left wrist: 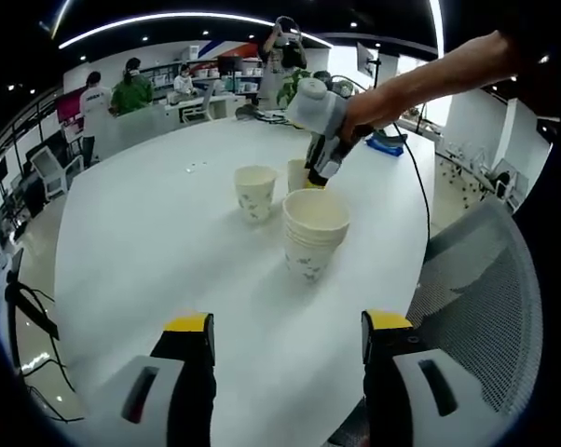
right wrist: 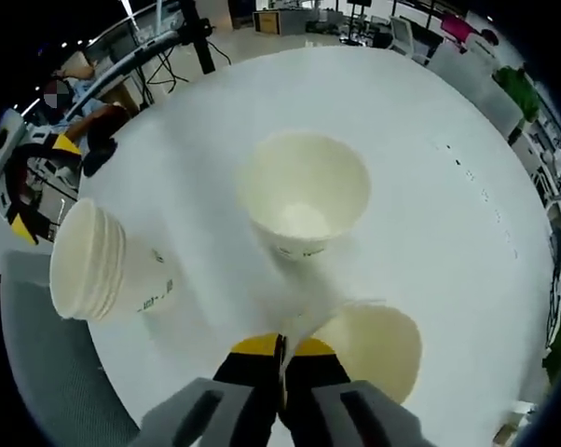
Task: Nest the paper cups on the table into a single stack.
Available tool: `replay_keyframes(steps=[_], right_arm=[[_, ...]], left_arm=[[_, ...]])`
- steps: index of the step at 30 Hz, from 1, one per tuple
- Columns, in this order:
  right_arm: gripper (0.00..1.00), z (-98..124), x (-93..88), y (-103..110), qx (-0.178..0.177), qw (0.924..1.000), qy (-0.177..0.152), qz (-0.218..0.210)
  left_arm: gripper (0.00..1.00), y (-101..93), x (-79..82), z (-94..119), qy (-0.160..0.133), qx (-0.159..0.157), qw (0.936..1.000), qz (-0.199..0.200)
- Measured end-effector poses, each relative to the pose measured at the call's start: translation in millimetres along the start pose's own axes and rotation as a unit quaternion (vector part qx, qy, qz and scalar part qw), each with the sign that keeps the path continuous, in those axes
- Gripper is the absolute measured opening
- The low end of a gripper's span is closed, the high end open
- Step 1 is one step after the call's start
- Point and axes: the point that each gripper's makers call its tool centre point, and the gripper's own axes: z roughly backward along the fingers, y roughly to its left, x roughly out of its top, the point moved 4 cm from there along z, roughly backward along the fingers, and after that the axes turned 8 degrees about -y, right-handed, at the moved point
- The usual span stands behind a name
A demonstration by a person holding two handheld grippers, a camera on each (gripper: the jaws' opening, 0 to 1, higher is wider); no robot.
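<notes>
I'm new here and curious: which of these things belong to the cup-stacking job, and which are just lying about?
Job: stack, loose cup, held cup, right tool shut on it, left tool open, table.
Just about: chair, plant, cable, people at desks.

L gripper (left wrist: 287, 337) open; R gripper (left wrist: 316, 175) at far cup (left wrist: 297, 174).

Two loose cups (left wrist: 255, 191), one stack (left wrist: 312, 233)

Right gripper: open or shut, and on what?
Shut: in the right gripper view the right gripper has its yellow-tipped jaws pressed together on the rim of a paper cup.
</notes>
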Motion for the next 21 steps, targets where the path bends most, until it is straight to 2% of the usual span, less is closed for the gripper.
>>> replay_keyframes(steps=[6,15,18,21], right_arm=[[0.0,6,-5.4,4,-0.003,1.0,0.002,-0.004],[0.0,22,-0.4,-2,-0.012,0.9999,-0.008,-0.002],[0.0,16,-2.4,-11,-0.015,0.9998,-0.011,0.002],[0.0,20,-2.5,-14,-0.019,0.9997,-0.013,0.0]], left_arm=[[0.62,-0.6,0.3,0,-0.002,0.0,1.0,0.0],[0.62,1.2,1.0,1,-0.004,0.001,1.0,-0.001],[0.62,-0.5,1.6,0,-0.005,-0.002,1.0,-0.002],[0.63,-2.5,2.5,-1,-0.005,-0.003,1.0,-0.002]])
